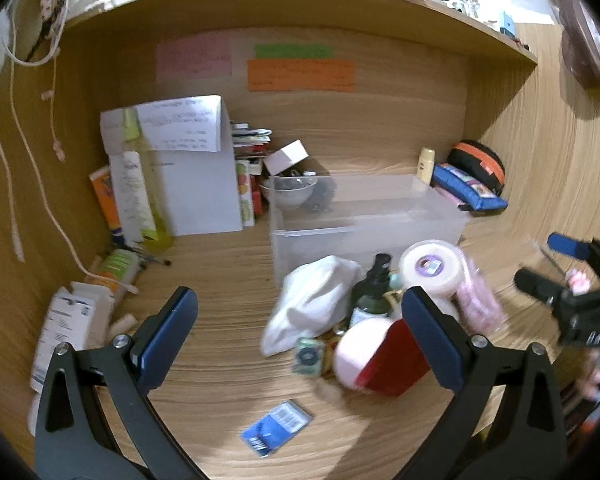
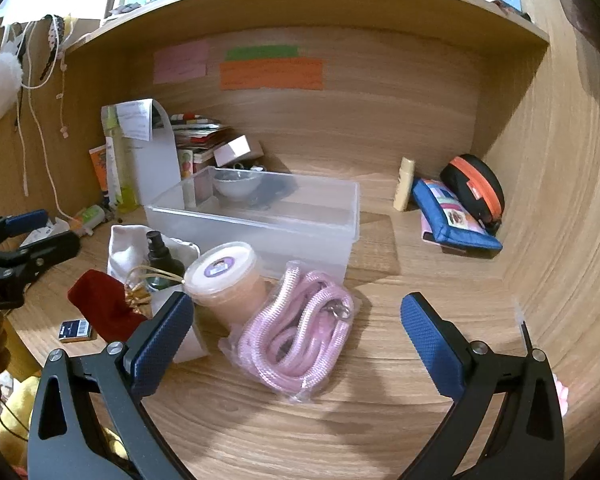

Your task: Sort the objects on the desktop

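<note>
Woodgrain desk point(image 2: 380, 420) is enclosed by a wooden back panel carrying pink, green and orange sticky notes point(image 2: 272, 74), with a cluttered shelf above. Near the middle, a translucent plastic bin point(image 2: 260, 224) is set with its long axis running left to right, seemingly empty inside. Just in front of it are seen a lidded tub point(image 2: 224, 280), lying tilted, and a bagged coil of pink rope point(image 2: 300, 336), touching the tub. A dark spray bottle point(image 1: 374, 292) is stood upright beside a white cloth point(image 1: 312, 300). The left gripper point(image 1: 300, 320) and right gripper point(image 2: 298, 320) are both spread wide with nothing held.
</note>
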`<state>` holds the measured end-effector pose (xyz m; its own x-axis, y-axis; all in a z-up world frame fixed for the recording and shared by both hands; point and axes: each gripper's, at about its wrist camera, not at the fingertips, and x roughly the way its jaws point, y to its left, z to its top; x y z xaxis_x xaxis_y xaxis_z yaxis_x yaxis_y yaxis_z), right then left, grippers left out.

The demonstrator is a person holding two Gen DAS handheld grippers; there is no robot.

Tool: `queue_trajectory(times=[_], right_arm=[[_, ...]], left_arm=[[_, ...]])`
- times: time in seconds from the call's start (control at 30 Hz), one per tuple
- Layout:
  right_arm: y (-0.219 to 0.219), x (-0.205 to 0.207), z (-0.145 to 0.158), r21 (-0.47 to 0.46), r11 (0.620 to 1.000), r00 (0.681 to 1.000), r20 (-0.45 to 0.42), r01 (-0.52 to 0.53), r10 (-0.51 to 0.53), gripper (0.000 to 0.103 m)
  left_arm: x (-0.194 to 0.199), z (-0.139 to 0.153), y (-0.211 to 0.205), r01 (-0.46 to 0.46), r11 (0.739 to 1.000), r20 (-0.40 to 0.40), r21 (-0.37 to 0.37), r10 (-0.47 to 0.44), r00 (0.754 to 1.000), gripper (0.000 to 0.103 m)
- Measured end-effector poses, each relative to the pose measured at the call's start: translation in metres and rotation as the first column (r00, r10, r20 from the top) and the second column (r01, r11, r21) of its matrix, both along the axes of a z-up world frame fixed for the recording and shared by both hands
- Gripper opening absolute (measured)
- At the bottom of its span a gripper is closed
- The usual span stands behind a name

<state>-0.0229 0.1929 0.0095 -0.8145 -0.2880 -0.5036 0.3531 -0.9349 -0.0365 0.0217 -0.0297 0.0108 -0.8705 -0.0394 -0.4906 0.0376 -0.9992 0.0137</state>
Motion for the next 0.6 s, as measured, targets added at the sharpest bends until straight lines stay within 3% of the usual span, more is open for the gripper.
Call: queue_trajectory(times=[0.3, 0.4, 0.6], right_arm=[[0.027, -0.014, -0.013, -0.068, 0.998, 0.994, 0.113, 0.004, 0.004, 0.103], [0.032, -0.018, -0.020, -0.058, 0.998, 0.990, 0.138, 0.018, -0.010, 0.103], [0.035, -0.032, -0.039, -0.052, 0.998, 0.974, 0.226, 0.029, -0.016, 0.103]], left_arm=[[0.021, -0.018, -0.029, 0.040, 0.999, 0.083, -0.025, -0.038, 0.996, 0.103], [0.020, -0.034, -0.037, 0.067, 0.998, 0.160, 0.006, -0.067, 0.985, 0.103], [0.022, -0.062, -0.041, 0.080, 0.996, 0.235, 0.049, -0.090, 0.968, 0.103]])
